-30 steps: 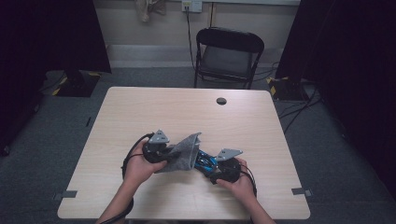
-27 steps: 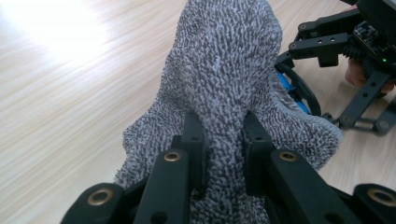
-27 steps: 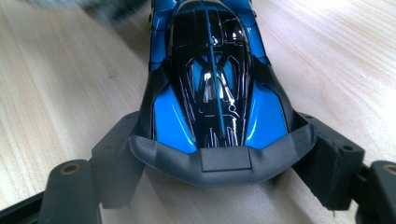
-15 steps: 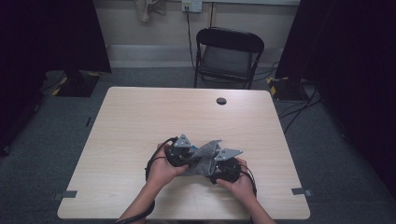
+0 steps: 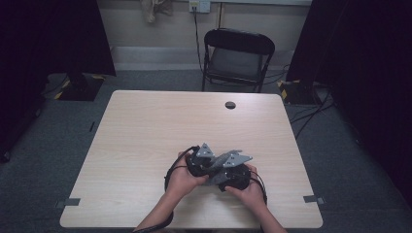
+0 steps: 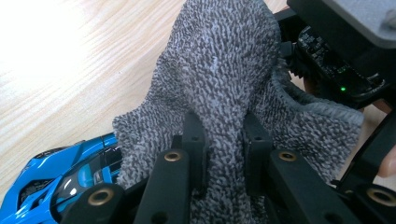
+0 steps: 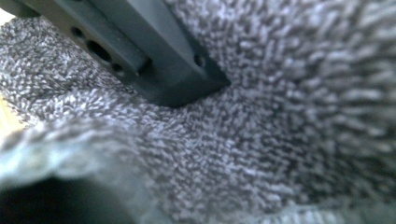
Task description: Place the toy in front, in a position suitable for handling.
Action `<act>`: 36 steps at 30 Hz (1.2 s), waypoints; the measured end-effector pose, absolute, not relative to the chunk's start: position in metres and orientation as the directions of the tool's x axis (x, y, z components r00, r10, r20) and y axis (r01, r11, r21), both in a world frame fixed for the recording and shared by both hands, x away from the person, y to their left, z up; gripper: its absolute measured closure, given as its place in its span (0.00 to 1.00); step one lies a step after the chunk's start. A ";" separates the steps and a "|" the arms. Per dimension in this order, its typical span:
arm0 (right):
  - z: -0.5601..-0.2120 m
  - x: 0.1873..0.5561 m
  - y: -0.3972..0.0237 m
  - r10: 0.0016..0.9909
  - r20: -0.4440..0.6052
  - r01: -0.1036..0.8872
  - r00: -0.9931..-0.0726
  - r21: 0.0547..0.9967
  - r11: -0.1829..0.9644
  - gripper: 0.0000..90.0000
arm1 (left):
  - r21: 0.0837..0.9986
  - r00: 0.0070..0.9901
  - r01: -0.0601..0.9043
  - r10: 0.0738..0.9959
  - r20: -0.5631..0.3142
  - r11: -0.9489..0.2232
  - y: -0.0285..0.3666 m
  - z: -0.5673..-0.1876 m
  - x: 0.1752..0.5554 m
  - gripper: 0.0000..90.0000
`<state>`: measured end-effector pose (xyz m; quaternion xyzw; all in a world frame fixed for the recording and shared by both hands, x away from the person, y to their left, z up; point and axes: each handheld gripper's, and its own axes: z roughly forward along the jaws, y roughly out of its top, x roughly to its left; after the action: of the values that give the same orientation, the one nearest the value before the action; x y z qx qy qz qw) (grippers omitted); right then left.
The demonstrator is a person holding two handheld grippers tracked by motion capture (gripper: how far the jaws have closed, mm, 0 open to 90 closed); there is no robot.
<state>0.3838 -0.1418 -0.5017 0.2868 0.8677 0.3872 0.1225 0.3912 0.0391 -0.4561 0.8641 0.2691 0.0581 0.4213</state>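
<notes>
A grey terry cloth [image 6: 224, 70] is pinched between the two black jaws of my left gripper [image 6: 223, 126], which is shut on it. The cloth drapes over a blue toy car [image 6: 51, 172], whose nose pokes out at the lower left. In the high view both hands meet near the table's front edge, the left gripper [image 5: 206, 165] pressed against the right gripper [image 5: 231, 175] with the cloth [image 5: 221, 162] bunched between them. The right gripper's body [image 6: 336, 51] is just behind the cloth, and it holds the car under it. The cloth [image 7: 280, 116] lies close over the right gripper's camera, with a left fingertip [image 7: 163, 60] pushing into it.
The light wooden table [image 5: 145, 126] has a round cable hole [image 5: 230, 105] near its far edge. A black folding chair [image 5: 238, 58] stands behind the table. Cables lie on the floor at the right [image 5: 311, 111].
My left hand has slid to the right with the cloth, up against the right gripper, and the cloth now covers the blue car in the high view. The right hand has stayed put.
</notes>
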 end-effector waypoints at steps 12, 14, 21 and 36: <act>-0.502 0.385 -0.141 0.590 0.011 0.403 -0.807 0.742 0.537 0.26 | 0.762 0.850 0.414 0.512 -0.127 -0.498 0.041 -0.457 0.392 0.84; -0.502 0.385 -0.141 0.590 0.011 0.402 -0.807 0.742 0.537 0.26 | 0.767 0.848 0.413 0.514 -0.127 -0.491 0.041 -0.458 0.391 0.84; -0.502 0.385 -0.141 0.591 0.010 0.402 -0.807 0.742 0.537 0.26 | 0.770 0.839 0.420 0.530 -0.127 -0.480 0.041 -0.458 0.392 0.84; -0.502 0.386 -0.141 0.589 0.010 0.401 -0.808 0.742 0.537 0.27 | 0.770 0.805 0.441 0.582 -0.111 -0.462 0.049 -0.456 0.404 0.84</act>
<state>0.3863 -0.1409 -0.5017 0.2850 0.8682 0.3876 0.1214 0.4037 0.0491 -0.4559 0.8509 0.3006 0.0839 0.4226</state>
